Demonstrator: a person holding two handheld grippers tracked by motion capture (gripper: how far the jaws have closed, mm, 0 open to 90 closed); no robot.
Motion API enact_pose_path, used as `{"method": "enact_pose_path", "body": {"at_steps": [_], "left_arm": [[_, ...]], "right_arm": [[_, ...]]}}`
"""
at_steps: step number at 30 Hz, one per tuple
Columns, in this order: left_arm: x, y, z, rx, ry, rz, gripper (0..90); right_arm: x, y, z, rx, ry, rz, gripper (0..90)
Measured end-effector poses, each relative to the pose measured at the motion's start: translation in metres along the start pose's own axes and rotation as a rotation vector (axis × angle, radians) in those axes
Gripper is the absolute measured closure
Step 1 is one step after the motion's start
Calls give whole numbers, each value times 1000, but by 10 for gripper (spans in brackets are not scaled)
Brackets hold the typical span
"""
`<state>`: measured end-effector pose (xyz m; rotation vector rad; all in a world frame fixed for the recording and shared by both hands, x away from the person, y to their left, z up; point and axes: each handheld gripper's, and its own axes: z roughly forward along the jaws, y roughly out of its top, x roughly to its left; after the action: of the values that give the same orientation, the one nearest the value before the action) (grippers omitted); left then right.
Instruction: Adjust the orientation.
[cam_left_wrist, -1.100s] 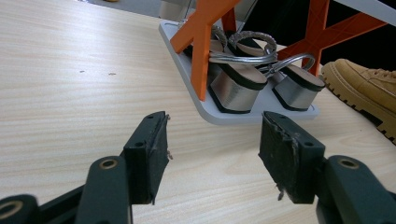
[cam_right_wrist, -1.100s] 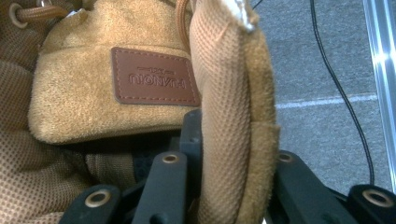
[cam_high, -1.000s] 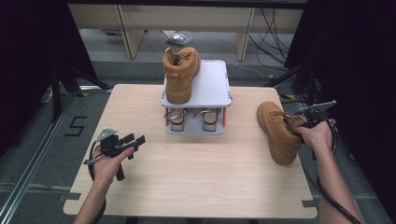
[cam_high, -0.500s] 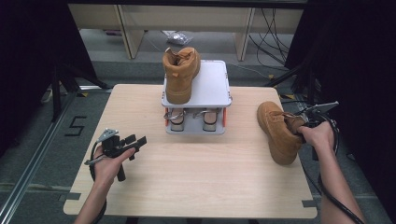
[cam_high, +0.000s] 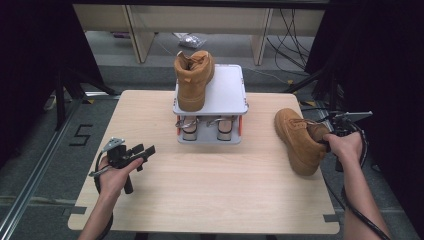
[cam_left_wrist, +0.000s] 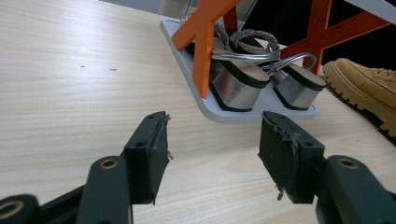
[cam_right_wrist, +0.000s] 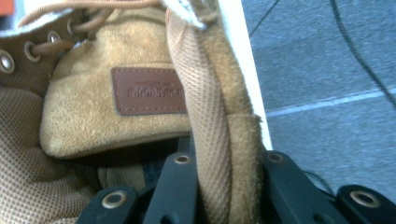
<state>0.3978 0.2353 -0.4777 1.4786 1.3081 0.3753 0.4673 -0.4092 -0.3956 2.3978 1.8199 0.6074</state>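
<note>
— Dark curtains hung on both sides, and a pale wooden table (cam_high: 200, 190) stood in the middle on a grey floor. What sat on it?

— At the far edge stood a small white rack (cam_high: 225, 95) with orange struts. One tan boot (cam_high: 192, 80) stood upright on the left half of its top shelf, and a pair of silver heeled sandals (cam_left_wrist: 252, 81) sat on the lower shelf.

— And the second boot?

— The other tan boot (cam_high: 300, 140) was on the table near the right edge, well apart from the rack, its toe pointing toward the person's side and its collar toward the right hand.

— Was the right tool on it?

— Yes. The right tool (cam_high: 327, 142) was at the boot's collar. In the right gripper view its jaws stood either side of the padded collar edge (cam_right_wrist: 219, 154), one inside the boot and one outside, and they had just been closing. The pads pressed on that edge, so it was gripping the boot by its collar. A brown leather label (cam_right_wrist: 148, 91) showed on the tongue just beyond.

— What about the left?

— The left tool (cam_high: 142, 152) was held low over the left part of the table, pointing toward the rack. Its jaws stood wide apart with nothing between them, just bare wood beneath.
</note>
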Motion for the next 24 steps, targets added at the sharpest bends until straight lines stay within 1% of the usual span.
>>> {"method": "enact_pose_path", "body": {"at_steps": [1,2,3,4,5,6,7,8,9,10,11,12,14,15,16,17,18,19,20,21,22,23,24], "left_arm": [[0,0,0,-1,0,-1,413],[0,0,0,-1,1,1,413],[0,0,0,0,1,2,413],[0,0,-1,0,1,2,413],[0,0,-1,0,2,1,413],[0,0,-1,-1,1,0,413],[0,0,-1,1,4,1,414],[0,0,-2,2,6,1,414],[1,0,-2,2,6,0,413],[1,0,-2,-2,5,-2,414],[1,1,-2,-3,6,-1,414],[1,1,-2,-4,6,-2,414],[2,1,-2,-2,7,-5,414],[2,0,-2,-4,7,-5,414],[3,0,-1,-1,10,-6,414],[3,0,-1,0,11,-6,415],[3,1,0,2,12,-9,415],[3,1,0,1,12,-10,415],[2,1,0,1,13,-9,415],[2,1,1,-1,3,-9,415],[1,2,1,3,12,-8,415],[1,2,1,2,11,-7,415],[1,2,2,0,9,-9,415]], "right_arm": [[-1,0,-1,9,16,12,832],[-4,-2,0,-13,46,22,834],[-4,-2,0,-13,46,22,834],[-4,-2,0,-5,56,20,834],[-3,-2,0,1,75,57,834],[-3,-2,0,3,82,60,834],[-5,-2,0,-5,84,40,834],[-4,-2,0,-9,88,39,834],[-2,-2,-1,0,95,70,834],[-2,-2,-1,-2,96,75,834],[-3,-2,-1,-13,100,52,834],[-3,-2,-2,-14,94,52,834],[-3,-2,-2,-26,109,64,835],[-5,-2,-2,-35,116,42,835],[-5,-1,-2,-35,133,55,834],[-4,-1,-3,-31,133,79,836],[-5,0,-3,-35,130,65,835],[-6,0,-4,-37,136,53,835],[-5,0,-4,-36,144,65,835],[-5,1,-5,-41,144,65,835],[-6,1,-6,-41,151,62,835],[-6,2,-7,-49,150,56,835],[-6,2,-9,-53,165,66,835]]}}
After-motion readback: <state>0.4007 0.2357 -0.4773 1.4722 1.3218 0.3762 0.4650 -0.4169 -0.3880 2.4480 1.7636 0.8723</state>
